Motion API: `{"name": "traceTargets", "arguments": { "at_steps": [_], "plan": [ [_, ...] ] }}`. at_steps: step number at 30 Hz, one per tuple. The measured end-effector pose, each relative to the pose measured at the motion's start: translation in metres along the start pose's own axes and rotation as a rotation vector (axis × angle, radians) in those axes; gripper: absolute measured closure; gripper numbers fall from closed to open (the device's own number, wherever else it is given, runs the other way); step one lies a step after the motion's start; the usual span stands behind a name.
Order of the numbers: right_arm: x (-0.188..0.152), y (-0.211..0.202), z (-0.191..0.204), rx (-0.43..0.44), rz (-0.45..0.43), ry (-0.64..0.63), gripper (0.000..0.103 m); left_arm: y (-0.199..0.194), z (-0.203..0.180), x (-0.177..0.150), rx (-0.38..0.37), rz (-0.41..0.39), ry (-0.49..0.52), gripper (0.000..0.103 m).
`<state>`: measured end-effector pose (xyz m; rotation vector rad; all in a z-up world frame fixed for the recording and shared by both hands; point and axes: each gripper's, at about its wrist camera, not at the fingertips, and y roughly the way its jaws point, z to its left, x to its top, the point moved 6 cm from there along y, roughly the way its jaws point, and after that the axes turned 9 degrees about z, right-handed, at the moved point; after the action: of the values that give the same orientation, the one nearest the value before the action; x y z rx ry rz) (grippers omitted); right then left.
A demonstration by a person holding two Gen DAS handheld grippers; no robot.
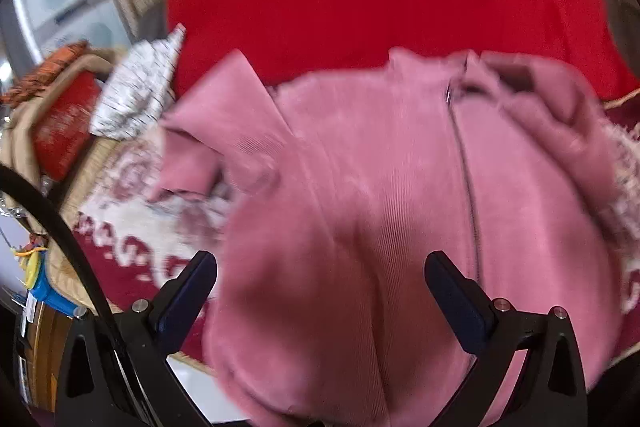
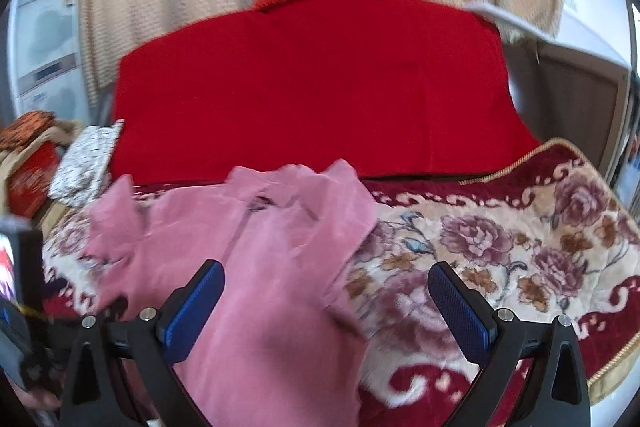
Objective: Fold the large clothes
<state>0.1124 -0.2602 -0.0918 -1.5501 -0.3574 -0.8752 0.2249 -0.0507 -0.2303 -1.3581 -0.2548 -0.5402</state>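
Step looks like pre-grasp. L gripper (image 1: pixel 320 291) is spread wide above the pink zip jacket (image 1: pixel 360 167), nothing pinched. Jacket lies on the floral blanket (image 2: pixel 500 247), zipper (image 1: pixel 464 155) toward 1 o'clock. R gripper (image 2: pixel 326 299) is likewise spread, jacket edge between the fingers. Next: prob. pinch the hem/side, fold across. Red cloth (image 2: pixel 312 87) at 12. No legible writing; pics blurred.

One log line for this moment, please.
left tool open | right tool open | pink zip jacket unfolded on floral blanket | nothing gripped
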Motion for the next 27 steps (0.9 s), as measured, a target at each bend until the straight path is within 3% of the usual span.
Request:
{"name": "traceTargets", "arguments": {
  "at_steps": [5, 8, 11, 13, 18, 21, 23, 25, 27],
  "plan": [
    [0.027, 0.080, -0.029, 0.048, 0.093, 0.118, 0.000, 0.055, -0.028, 0.004, -0.003, 0.101, 0.082, 0.000],
    [0.040, 0.122, -0.042, 0.084, 0.162, 0.159, 0.000, 0.054, -0.028, 0.007, -0.039, 0.036, 0.063, 0.000],
    [0.045, 0.156, -0.037, 0.175, 0.228, 0.218, 0.000, 0.057, -0.021, 0.000, -0.148, 0.051, -0.045, 0.000],
    [0.042, 0.170, -0.038, 0.203, 0.247, 0.249, 0.000, 0.057, -0.021, -0.004, -0.185, 0.041, -0.083, 0.000],
    [0.022, 0.186, -0.032, 0.251, 0.282, 0.289, 0.000, 0.056, -0.006, -0.008, -0.137, -0.003, -0.060, 0.000],
    [0.015, 0.195, -0.038, 0.296, 0.316, 0.346, 0.001, 0.052, -0.002, -0.010, -0.141, 0.012, -0.070, 0.000],
    [0.015, 0.199, -0.046, 0.303, 0.305, 0.388, 0.005, 0.056, -0.006, 0.001, -0.153, 0.059, -0.065, 0.000],
    [0.016, 0.202, -0.049, 0.350, 0.290, 0.418, 0.022, 0.056, -0.007, 0.011, -0.176, 0.113, -0.055, 0.000],
    [0.021, 0.204, -0.045, 0.426, 0.269, 0.429, 0.035, 0.041, 0.003, 0.022, -0.180, 0.060, -0.075, 0.000]
  ]
}}
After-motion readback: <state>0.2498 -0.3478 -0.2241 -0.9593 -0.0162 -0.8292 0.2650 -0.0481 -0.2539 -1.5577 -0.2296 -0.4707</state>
